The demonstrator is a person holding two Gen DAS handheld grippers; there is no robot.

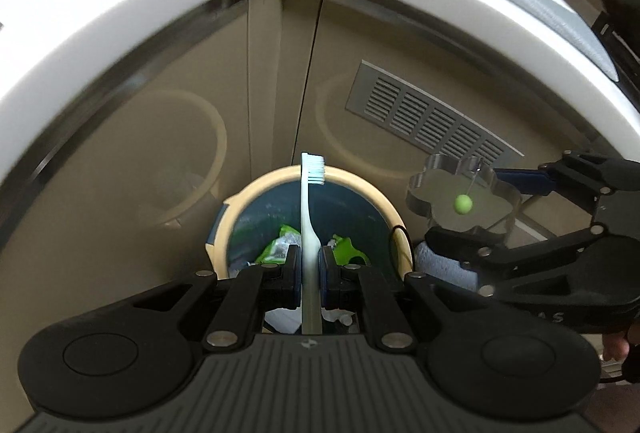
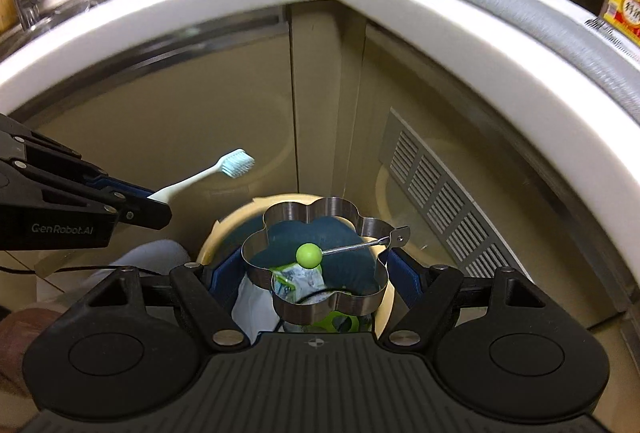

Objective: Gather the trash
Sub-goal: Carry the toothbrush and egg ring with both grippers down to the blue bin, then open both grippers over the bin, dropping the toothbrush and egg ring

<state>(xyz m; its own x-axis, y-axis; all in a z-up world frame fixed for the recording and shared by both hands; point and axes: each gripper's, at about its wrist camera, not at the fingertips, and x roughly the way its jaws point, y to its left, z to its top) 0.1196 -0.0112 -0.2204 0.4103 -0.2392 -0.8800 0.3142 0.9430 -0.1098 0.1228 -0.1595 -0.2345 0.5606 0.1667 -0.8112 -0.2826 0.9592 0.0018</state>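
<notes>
Clamped between the pads of the left gripper (image 1: 309,265), a white toothbrush (image 1: 309,233) is held by its handle, its long axis running straight away from the jaws with the bristled head at the far end, over the far rim of the trash bin (image 1: 276,180). Directly below and just beyond these jaws lies the bin's open mouth, so the toothbrush is judged to be placed for a drop almost straight down. Held wide across the right gripper (image 2: 316,269), a flower-shaped metal ring (image 2: 316,265) with a thin wire handle ending in a green ball (image 2: 308,255) is pressed at its two sides by the blue pads; it also hangs over the bin mouth, to the right of the toothbrush. Both grippers appear about equally near the bin. Green wrappers and pale paper are seen inside the bin, but its near rim is hidden behind the gripper bodies and its depth cannot be made out. Only a fragment of the person's hand is shown at the frame edges.
</notes>
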